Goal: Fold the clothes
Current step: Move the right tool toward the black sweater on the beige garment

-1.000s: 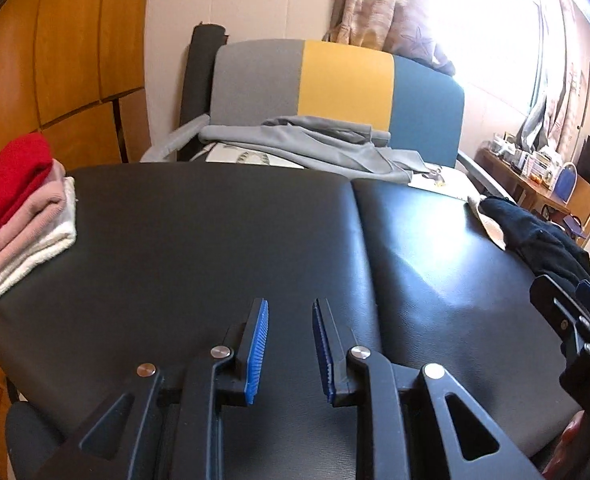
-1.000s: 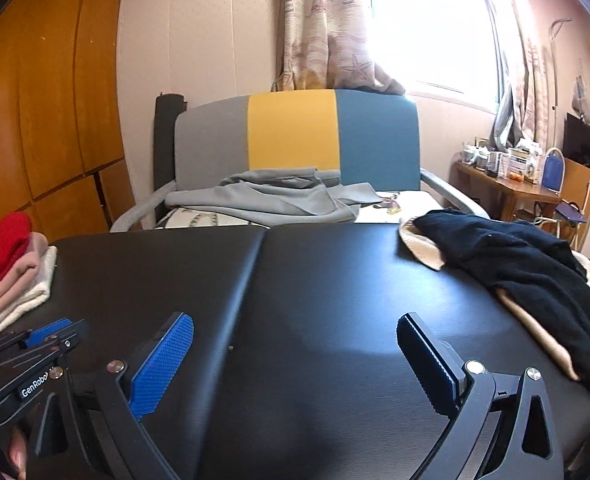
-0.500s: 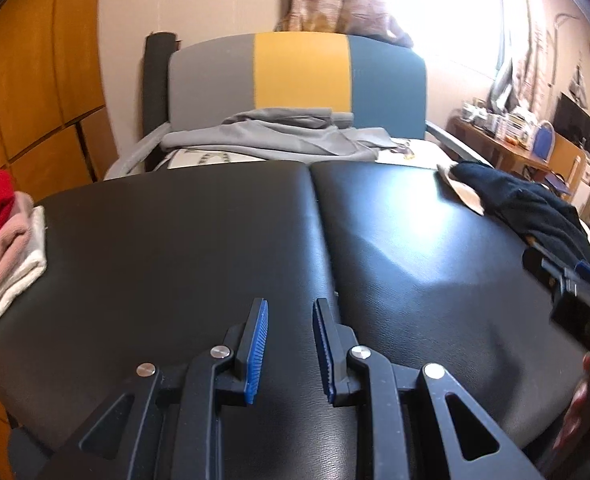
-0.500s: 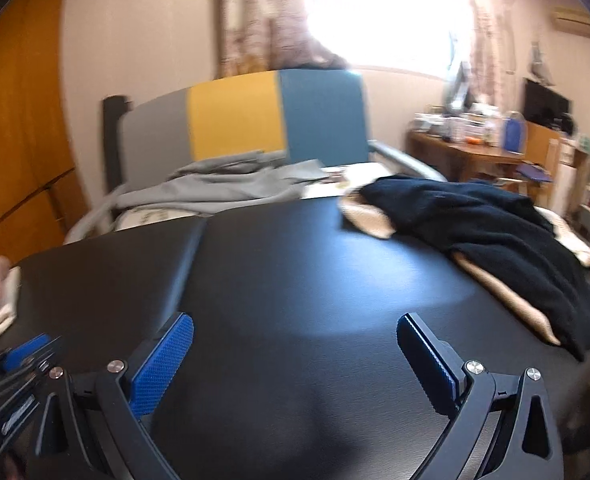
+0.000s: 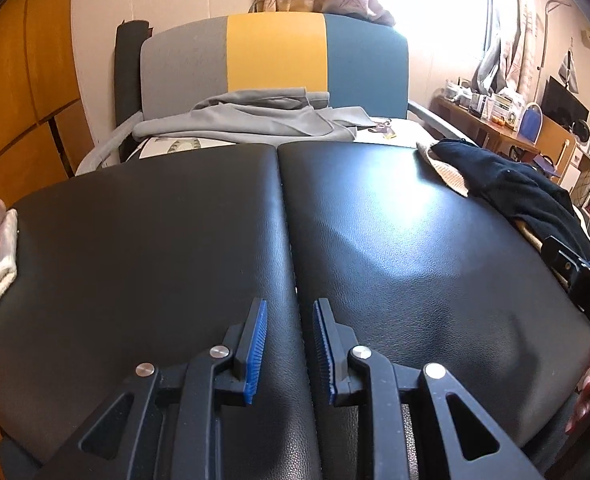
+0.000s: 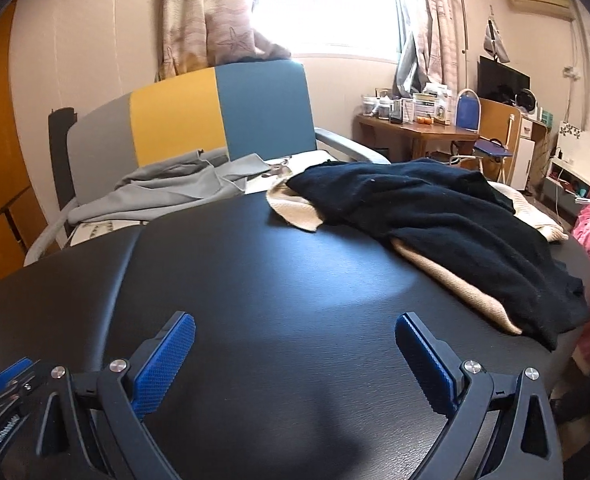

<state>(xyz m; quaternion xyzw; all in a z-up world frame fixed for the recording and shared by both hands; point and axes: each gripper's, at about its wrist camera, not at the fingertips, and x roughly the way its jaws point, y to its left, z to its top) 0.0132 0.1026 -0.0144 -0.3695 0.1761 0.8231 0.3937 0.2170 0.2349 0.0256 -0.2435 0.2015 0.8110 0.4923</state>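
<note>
Left gripper point(image 5: 289, 344) narrowly parted, right gripper point(image 6: 295, 346) wide.

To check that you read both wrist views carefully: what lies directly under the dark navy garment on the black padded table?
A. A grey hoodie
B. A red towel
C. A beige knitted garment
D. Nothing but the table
C: in the right wrist view the dark navy garment lies on top of a beige knitted garment, whose edges stick out from under it on the black padded table.
</note>
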